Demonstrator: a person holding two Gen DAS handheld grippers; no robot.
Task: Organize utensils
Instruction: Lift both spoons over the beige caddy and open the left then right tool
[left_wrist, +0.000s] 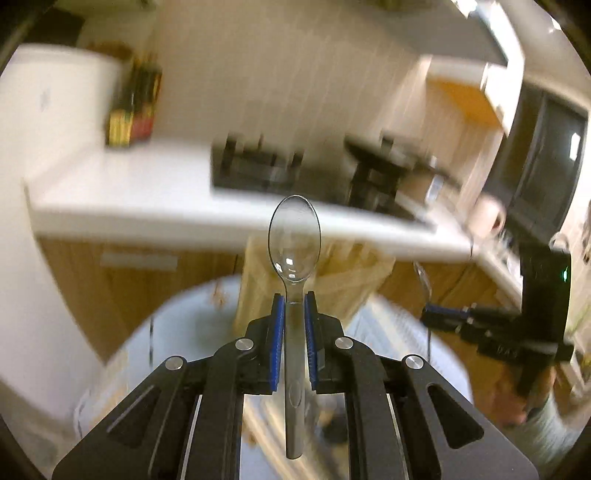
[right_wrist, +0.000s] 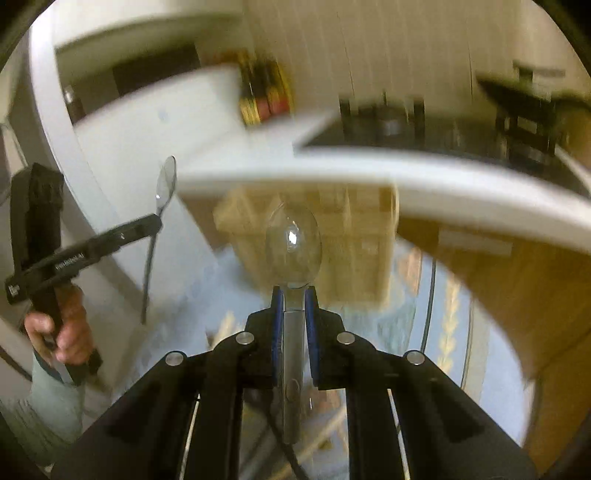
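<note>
My left gripper (left_wrist: 294, 300) is shut on the handle of a clear plastic spoon (left_wrist: 294, 236), bowl pointing up and forward. My right gripper (right_wrist: 294, 295) is shut on a second clear plastic spoon (right_wrist: 293, 243), held the same way. Each gripper shows in the other's view: the right one (left_wrist: 428, 314) at the right edge with its spoon (left_wrist: 423, 280), the left one (right_wrist: 157, 223) at the left with its spoon (right_wrist: 164, 184). A light wooden utensil holder (left_wrist: 314, 280) stands on the round table just beyond both spoons; it also shows in the right wrist view (right_wrist: 354, 240). Both views are motion-blurred.
The round table (left_wrist: 192, 317) has a glass top over a patterned cloth. Behind it runs a white kitchen counter (left_wrist: 122, 192) with a black stove (left_wrist: 258, 170), wooden cabinets (left_wrist: 129, 295) below, and a white fridge (left_wrist: 44, 103) at left.
</note>
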